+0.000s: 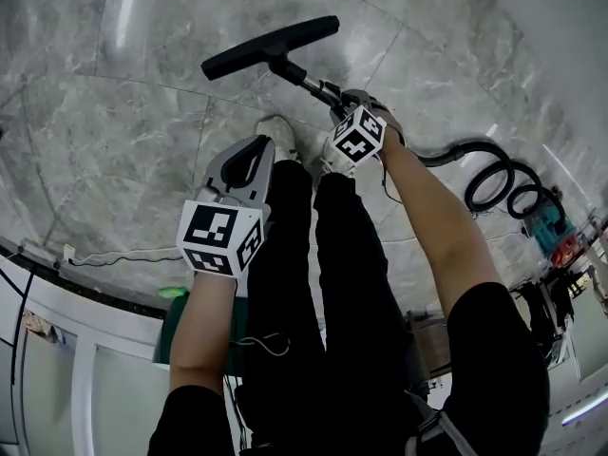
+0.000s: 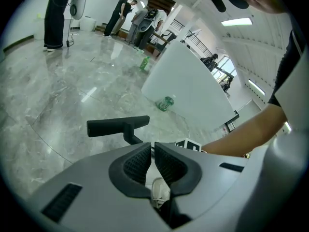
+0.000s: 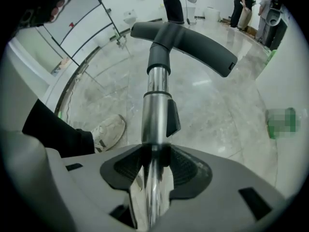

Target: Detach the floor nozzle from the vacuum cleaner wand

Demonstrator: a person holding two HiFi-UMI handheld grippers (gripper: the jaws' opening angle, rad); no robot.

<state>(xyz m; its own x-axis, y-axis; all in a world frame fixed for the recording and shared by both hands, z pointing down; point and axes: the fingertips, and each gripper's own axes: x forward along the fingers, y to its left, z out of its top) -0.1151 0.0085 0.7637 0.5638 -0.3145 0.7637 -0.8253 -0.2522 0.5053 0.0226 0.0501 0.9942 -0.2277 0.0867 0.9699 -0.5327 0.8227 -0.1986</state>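
The black T-shaped floor nozzle (image 1: 271,46) (image 2: 118,126) (image 3: 186,40) sits on the grey marble floor, joined to the shiny metal wand (image 1: 318,88) (image 3: 155,110). My right gripper (image 1: 344,101) (image 3: 154,153) points steeply down and is shut on the wand a short way behind the nozzle's black collar, its pads against both sides of the tube. My left gripper (image 1: 255,155) (image 2: 153,151) is shut with nothing between its pads. It hangs over the person's left leg, short of the nozzle and to its left.
A black coiled hose (image 1: 494,174) trails off to the right. The person's white shoe (image 1: 275,133) (image 3: 108,132) stands beside the wand. A green bottle (image 2: 165,103) lies by a white panel (image 2: 188,88). People (image 2: 130,13) stand far off. A thin cable (image 1: 123,255) runs along the floor's left edge.
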